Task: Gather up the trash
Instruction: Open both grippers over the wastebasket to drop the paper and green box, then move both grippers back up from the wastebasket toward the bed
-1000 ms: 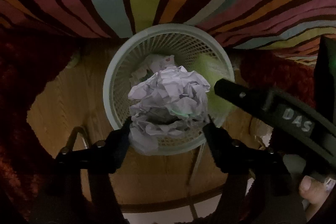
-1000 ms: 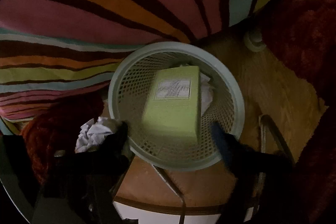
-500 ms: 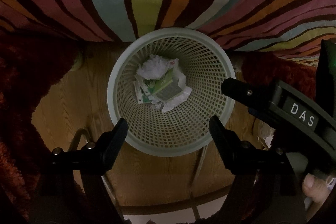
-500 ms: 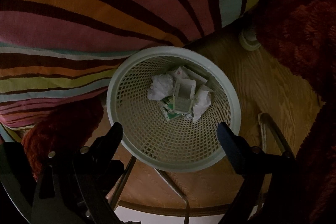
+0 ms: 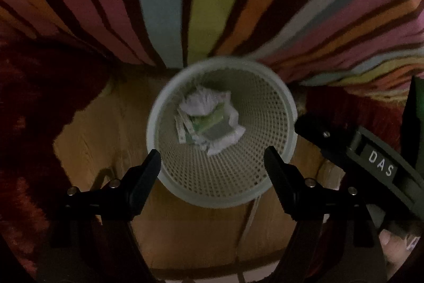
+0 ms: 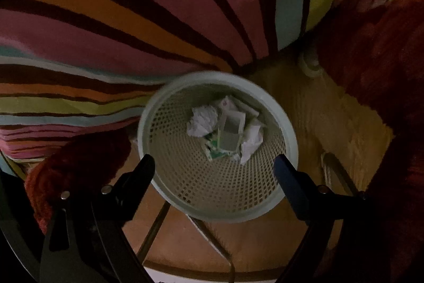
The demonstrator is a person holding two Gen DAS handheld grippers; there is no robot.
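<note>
A pale green mesh waste basket point(image 5: 275, 169) stands on the wooden floor, seen from above; it also shows in the right wrist view point(image 6: 182, 192). At its bottom lie crumpled white paper point(image 5: 201, 102) and a green box point(image 5: 209, 121); the right wrist view shows the paper point(image 6: 202, 121) and the box point(image 6: 230, 135) too. My left gripper point(image 5: 212, 158) is open and empty above the basket's near rim. My right gripper point(image 6: 214, 165) is open and empty above the basket. The right gripper's body marked DAS point(image 5: 371, 158) shows in the left wrist view.
A striped multicoloured cloth point(image 5: 212, 4) hangs behind the basket. A dark red shaggy rug point(image 5: 39, 110) lies to the left, and shows at the right in the right wrist view point(image 6: 371, 57). Thin metal legs point(image 6: 212, 238) cross the wooden floor point(image 5: 106, 129) below the basket.
One second ago my left gripper held a crumpled paper ball and the right had just dropped the green box. Both now lie in the basket, and both grippers have lifted a little higher.
</note>
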